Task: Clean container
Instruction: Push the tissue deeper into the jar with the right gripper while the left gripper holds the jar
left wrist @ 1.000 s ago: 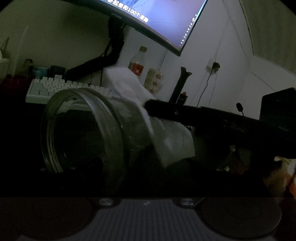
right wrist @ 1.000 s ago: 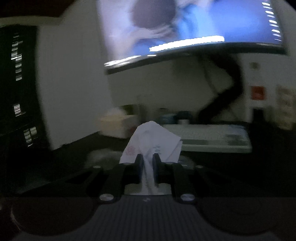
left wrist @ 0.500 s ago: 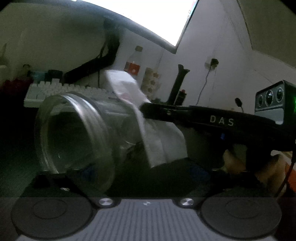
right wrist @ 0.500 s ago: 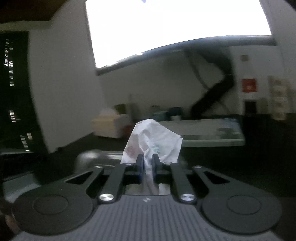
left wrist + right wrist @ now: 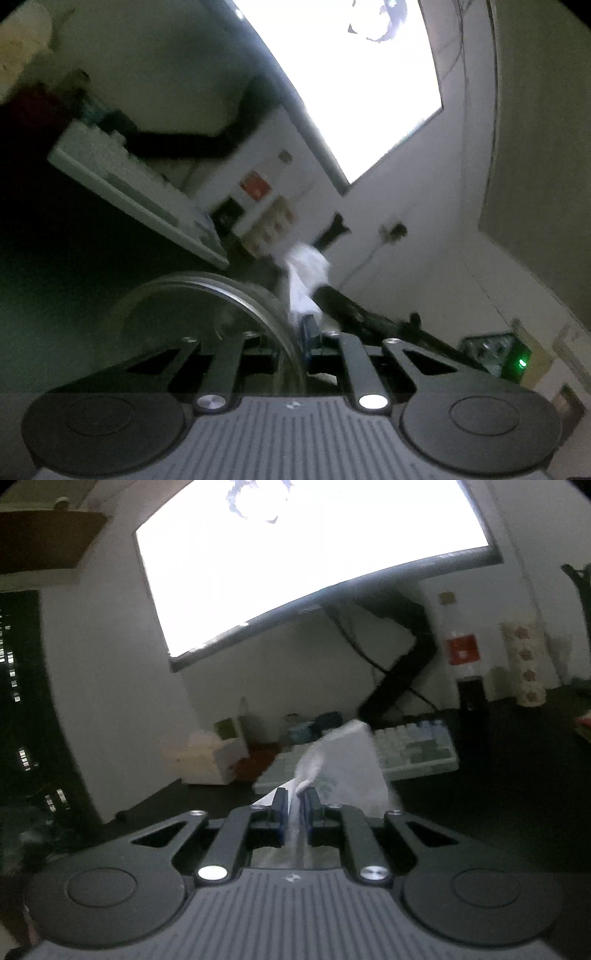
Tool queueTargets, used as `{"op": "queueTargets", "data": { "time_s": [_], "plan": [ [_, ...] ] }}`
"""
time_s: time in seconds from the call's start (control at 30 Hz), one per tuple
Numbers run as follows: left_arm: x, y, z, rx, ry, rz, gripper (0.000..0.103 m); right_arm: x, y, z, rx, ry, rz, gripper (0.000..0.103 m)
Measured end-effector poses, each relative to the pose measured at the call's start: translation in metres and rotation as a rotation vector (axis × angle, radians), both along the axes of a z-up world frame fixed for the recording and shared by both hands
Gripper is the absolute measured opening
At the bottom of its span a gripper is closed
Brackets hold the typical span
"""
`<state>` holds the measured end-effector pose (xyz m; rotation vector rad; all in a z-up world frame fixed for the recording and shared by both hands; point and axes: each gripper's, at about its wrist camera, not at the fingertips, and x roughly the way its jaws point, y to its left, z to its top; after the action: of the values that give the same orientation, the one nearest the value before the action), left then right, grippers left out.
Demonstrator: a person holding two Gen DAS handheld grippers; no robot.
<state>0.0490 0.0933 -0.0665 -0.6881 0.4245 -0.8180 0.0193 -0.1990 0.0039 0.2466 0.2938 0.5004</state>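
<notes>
A clear glass jar [image 5: 192, 310] lies on its side right in front of the left wrist camera, its round rim facing the lens. My left gripper [image 5: 295, 334] is shut on the jar's glass wall, which runs between the two pads. Just beyond the rim is a crumpled white tissue [image 5: 306, 277], pinched by the black fingers [image 5: 343, 306] of my right gripper coming in from the right. In the right wrist view, my right gripper [image 5: 294, 798] is shut on the tissue [image 5: 343, 764], which fans out above the pads. The jar does not show there.
A white keyboard [image 5: 413, 749] lies on the dark desk under a bright monitor [image 5: 303, 557] on a black arm. A red-labelled bottle [image 5: 463, 657] and a patterned cup [image 5: 524, 664] stand by the wall. A pale box [image 5: 210, 760] sits at the left, and a device with a green light [image 5: 521, 363] at the right.
The left jaws went from wide around the jar's body to pinched on its wall, and the left view rolled. The tissue left the jar's side and now sits past its rim.
</notes>
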Motion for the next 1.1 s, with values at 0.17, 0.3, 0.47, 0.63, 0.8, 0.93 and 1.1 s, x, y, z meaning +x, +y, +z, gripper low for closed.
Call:
{"op": "queueTargets", "data": {
  "time_s": [0.17,0.3,0.47,0.63,0.8,0.93,1.1],
  "plan": [
    [-0.007,0.003,0.008,0.138,-0.067,0.047,0.078,0.003,0.013,-0.003,-0.076,0.01,0.011,0.011],
    [-0.013,-0.006,0.012,0.293,-0.135,-0.003,0.078,0.014,0.021,-0.014,-0.151,0.031,-0.035,0.011],
    [-0.008,-0.025,-0.002,0.402,-0.108,-0.014,0.081,0.031,0.027,-0.009,-0.168,0.019,0.029,0.011],
    [-0.005,-0.023,-0.007,0.365,-0.084,-0.014,0.084,0.044,0.052,0.004,-0.244,-0.005,0.16,0.011],
    [-0.004,-0.021,-0.008,0.359,-0.071,0.01,0.086,0.054,0.063,0.003,-0.226,0.002,0.23,0.013],
    [-0.002,-0.017,-0.008,0.344,-0.057,0.025,0.087,0.076,0.049,-0.001,-0.194,0.057,0.154,0.012],
    [-0.002,-0.02,-0.007,0.383,-0.077,0.033,0.089,0.072,0.065,0.006,-0.305,0.042,0.121,0.011]
  ]
}}
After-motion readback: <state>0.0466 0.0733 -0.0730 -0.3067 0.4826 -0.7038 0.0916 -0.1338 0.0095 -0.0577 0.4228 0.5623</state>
